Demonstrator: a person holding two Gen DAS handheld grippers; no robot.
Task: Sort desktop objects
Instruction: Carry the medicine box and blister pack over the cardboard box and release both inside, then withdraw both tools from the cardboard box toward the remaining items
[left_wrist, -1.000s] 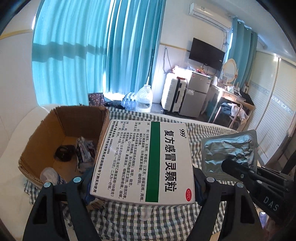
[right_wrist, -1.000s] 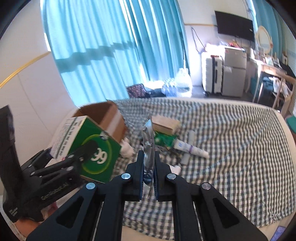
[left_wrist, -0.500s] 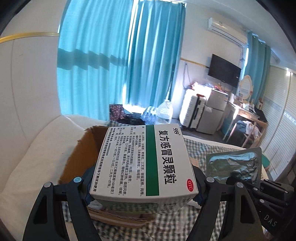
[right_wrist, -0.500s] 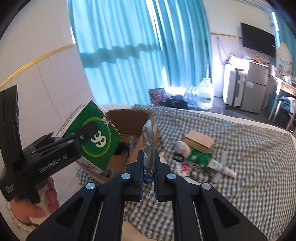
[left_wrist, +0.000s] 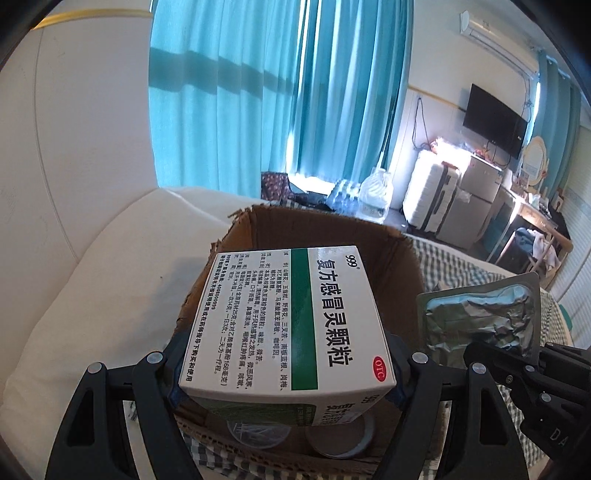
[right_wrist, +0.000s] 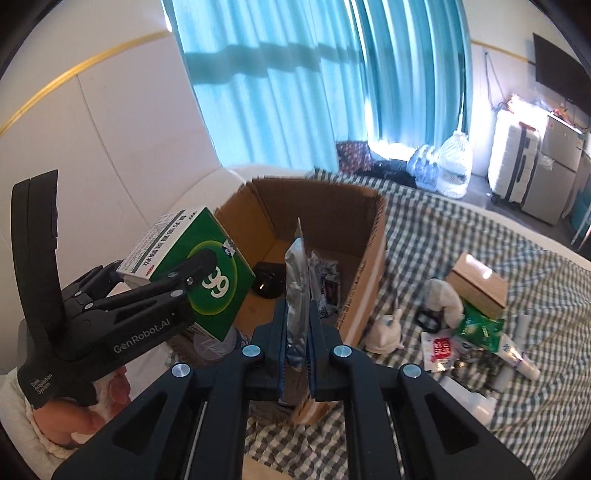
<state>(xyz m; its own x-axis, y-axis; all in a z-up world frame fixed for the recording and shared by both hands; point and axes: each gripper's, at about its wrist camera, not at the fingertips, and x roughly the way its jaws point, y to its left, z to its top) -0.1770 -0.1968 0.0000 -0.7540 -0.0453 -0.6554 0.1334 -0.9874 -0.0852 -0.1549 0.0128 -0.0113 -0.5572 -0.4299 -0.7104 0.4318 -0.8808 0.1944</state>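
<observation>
Left gripper (left_wrist: 284, 354): jaws pinch medicine box (left_wrist: 286, 321), hiding cardboard box (left_wrist: 391, 258) floor
Right gripper (right_wrist: 297, 332): jaws pinch foil pack (right_wrist: 295, 295)
Right of frame: clutter (right_wrist: 472, 325) on bed (right_wrist: 443, 240)

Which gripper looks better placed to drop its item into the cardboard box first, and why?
Probably the left gripper: its medicine box hangs over the cardboard box, while the right gripper's foil pack sits nearer the front rim.
</observation>
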